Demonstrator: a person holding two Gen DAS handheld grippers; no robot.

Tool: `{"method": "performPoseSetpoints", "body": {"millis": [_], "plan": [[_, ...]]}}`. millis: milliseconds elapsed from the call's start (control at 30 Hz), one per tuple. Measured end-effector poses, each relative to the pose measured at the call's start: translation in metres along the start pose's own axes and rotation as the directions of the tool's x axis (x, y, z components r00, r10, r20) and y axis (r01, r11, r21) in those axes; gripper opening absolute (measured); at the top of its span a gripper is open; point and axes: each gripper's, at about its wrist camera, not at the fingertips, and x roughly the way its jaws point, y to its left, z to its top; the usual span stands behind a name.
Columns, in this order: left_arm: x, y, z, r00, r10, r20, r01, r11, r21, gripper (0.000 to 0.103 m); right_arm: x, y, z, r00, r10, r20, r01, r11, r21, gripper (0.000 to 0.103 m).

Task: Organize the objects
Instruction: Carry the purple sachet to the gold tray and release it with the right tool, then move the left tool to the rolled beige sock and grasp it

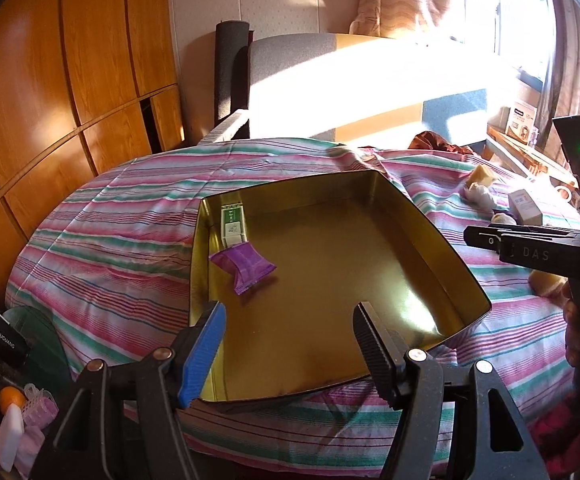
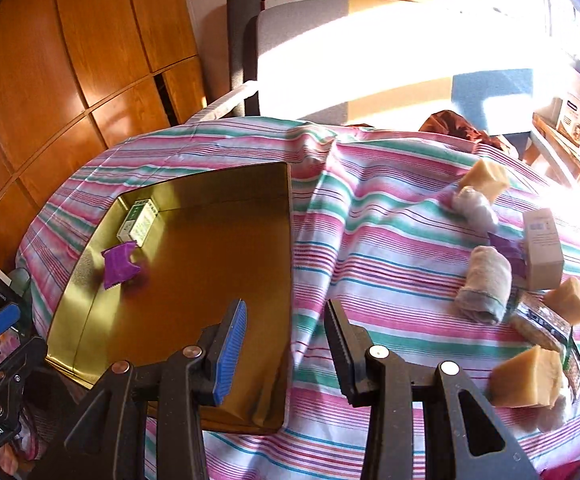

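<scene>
Jaws apart (both), over tin [image 1: 442, 240]

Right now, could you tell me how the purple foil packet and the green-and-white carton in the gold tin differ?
The purple foil packet is a soft, crinkled pouch lying askew on the tin floor; the green-and-white carton is a rigid printed box lying along the far wall. The packet sits nearer both open grippers. Both lie loose inside the gold tin.

Black clamp grippers [image 1: 290, 344]: one blue ribbed pad, one black, silver rivets
</scene>
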Motion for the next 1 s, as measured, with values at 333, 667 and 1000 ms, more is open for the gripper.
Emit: {"method": "performPoseSetpoints", "body": {"millis": [333, 667, 1000], "plan": [[0.008, -0.044, 0.006, 0.997, -0.071, -0.006, 0.071, 0.992, 0.106, 0.067, -0.023, -0.091, -0.027, 0.992, -0.129, -0.008, 0.129, 0.978, 0.167, 0.041], [0.013, -0.088, 0.01, 0.988, -0.152, -0.031, 0.155, 0.967, 0.201, 0.069, -0.061, -0.182, -0.05, 0.972, -0.235, -0.003, 0.219, 0.901, 0.374, 0.042], [0.028, -0.15, 0.027, 0.956, -0.282, -0.082, 0.294, 0.918, 0.268, 0.073, -0.09, -0.258, -0.079, 0.964, -0.253, 0.083, 0.13, 0.72, 0.682, 0.046]]}}
